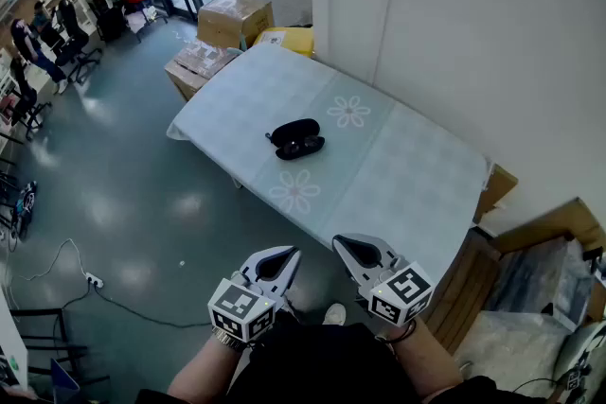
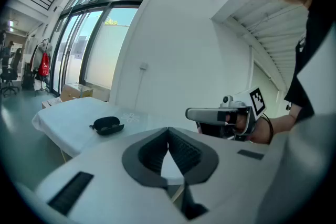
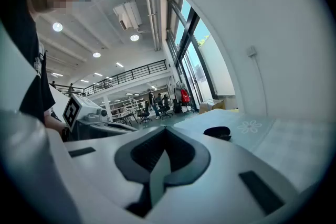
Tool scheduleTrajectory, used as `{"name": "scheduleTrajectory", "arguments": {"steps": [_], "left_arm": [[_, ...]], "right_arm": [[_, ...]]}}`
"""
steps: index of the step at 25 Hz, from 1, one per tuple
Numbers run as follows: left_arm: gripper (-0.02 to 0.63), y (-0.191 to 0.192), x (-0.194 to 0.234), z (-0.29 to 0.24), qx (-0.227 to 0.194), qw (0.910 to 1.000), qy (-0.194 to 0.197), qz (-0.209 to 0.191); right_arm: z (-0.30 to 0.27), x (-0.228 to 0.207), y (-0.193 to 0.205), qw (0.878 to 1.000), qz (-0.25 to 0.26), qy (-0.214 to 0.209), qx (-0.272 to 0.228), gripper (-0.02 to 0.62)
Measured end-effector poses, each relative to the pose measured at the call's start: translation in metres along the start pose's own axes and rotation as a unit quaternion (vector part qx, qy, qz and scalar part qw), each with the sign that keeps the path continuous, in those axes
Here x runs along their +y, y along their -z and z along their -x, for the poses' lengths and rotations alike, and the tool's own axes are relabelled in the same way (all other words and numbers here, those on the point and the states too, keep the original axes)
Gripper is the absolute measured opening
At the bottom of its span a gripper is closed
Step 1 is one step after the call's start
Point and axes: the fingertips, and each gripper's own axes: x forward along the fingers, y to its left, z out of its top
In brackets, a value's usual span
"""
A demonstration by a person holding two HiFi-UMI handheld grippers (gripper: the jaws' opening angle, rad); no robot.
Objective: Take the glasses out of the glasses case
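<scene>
Left gripper (image 1: pixel 277 264): jaws pressed together at the tips, nothing between them. In the left gripper view I see only a thin gap behind the closed tips. Right gripper (image 1: pixel 356 251), same story, jaws together and empty. I hold the two side by side, low in front of me, off the near edge of the table (image 1: pixel 417 184), tips aimed at it.

The case (image 1: pixel 295 139) sits out on the middle of the table, well apart from both grippers and touching neither. It is black and looks open, lid tipped back. I can't make out the glasses inside from here. In the left gripper view the case (image 2: pixel 106 124) lies left of my jaws. In the right gripper view the case (image 3: pixel 218 132) lies right of them.

One flower print (image 1: pixel 348 112) lies beyond it and another (image 1: pixel 295 191) on my side, with the case between them. Boxes (image 1: pixel 234 17) stand on the floor past the far end.
</scene>
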Motion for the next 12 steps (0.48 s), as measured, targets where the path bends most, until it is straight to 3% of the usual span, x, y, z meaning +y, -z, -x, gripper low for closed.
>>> {"name": "scheduleTrajectory", "arguments": {"steps": [12], "left_arm": [[0.028,0.0008,-0.0027,0.0067,-0.006,1.0,-0.001,0.001]], "right_arm": [[0.0017,0.0068,0.0016,1.0,0.003,-0.002,0.001,0.023]]}}
